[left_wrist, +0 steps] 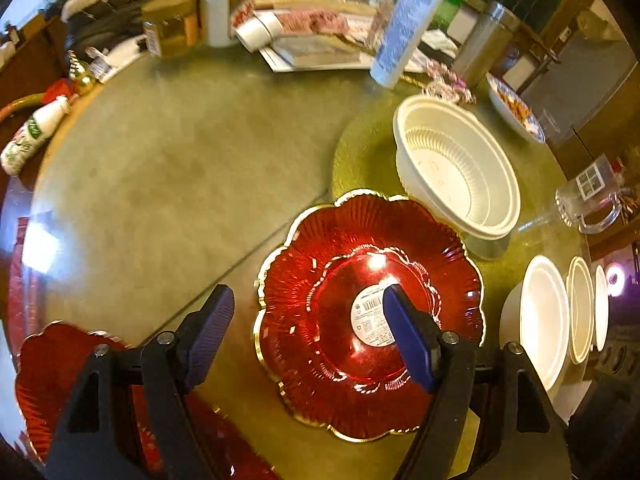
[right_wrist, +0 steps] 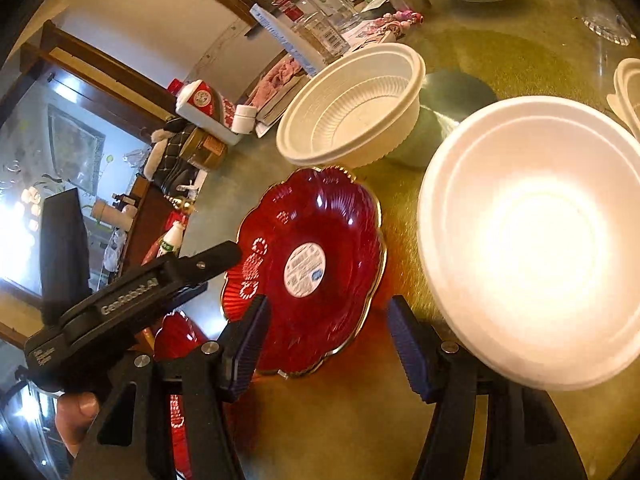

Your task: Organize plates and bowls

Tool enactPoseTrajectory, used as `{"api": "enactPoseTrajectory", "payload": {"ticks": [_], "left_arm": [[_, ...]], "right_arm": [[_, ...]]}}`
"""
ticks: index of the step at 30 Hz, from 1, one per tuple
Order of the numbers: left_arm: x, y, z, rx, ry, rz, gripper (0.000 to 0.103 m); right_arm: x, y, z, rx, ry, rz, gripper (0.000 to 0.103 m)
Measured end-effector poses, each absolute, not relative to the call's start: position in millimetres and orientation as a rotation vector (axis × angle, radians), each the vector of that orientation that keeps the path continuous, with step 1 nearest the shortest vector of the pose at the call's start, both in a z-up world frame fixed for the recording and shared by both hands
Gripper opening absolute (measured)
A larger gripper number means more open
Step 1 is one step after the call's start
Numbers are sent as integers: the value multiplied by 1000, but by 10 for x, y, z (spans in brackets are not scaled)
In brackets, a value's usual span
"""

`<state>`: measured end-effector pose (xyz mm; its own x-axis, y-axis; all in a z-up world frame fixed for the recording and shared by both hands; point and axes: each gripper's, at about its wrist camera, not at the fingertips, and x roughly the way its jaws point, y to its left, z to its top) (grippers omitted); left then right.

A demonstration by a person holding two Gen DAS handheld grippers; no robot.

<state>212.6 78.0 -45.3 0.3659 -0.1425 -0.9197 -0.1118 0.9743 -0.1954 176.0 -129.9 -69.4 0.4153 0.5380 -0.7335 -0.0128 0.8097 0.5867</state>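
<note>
Both the left gripper (left_wrist: 308, 334) and right gripper (right_wrist: 328, 344) gape wide, holding nothing, above the red plate (left_wrist: 340, 344). Only the left wrist view shows a second red plate (left_wrist: 48, 368) whole; only the right shows a hand (right_wrist: 76, 420).

The scalloped plate (left_wrist: 360, 320) is ribbed red with a gold rim. The bowls (left_wrist: 456, 172) are plain white. The bench (left_wrist: 160, 180) is olive green.

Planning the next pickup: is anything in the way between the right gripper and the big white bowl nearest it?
Nothing visible. The right gripper is open and empty, and the nearest white bowl sits just off its right finger with only bare tabletop between. The red plate lies to the other side, clear of that path.
</note>
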Motion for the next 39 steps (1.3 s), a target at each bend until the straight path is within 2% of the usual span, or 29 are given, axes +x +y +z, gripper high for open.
{"api": "enactPoseTrajectory", "payload": {"ticks": [2, 5, 6, 7, 8, 9, 10, 14, 23, 39], "left_arm": [[2168, 741, -522, -229, 1225, -15, 77], [2177, 700, -617, -213, 1242, -15, 75], [2160, 666, -627, -175, 1232, 1, 60], [2172, 643, -645, -151, 1233, 9, 47], [2165, 621, -661, -116, 1236, 33, 41], [2169, 620, -679, -102, 1235, 47, 30], [2157, 611, -687, -85, 1229, 57, 25], [2080, 625, -675, -79, 1218, 52, 24], [1778, 725, -245, -69, 1109, 84, 22], [749, 1190, 291, -204, 887, 139, 22]], "right_arm": [[1786, -1277, -736, 543, 1105, 365, 63], [1827, -1293, -814, 541, 1118, 354, 56], [1833, -1298, -830, 538, 1115, 350, 45], [1854, -1300, -844, 528, 1125, 341, 37], [1861, -1295, -863, 522, 1137, 339, 21], [1864, -1296, -879, 509, 1143, 328, 15], [1864, -1298, -886, 505, 1139, 326, 12], [1834, -1315, -837, 496, 1121, 315, 11], [1622, -1221, -579, 466, 1042, 352, 11], [892, -856, 57, 319, 875, 457, 10]]}}
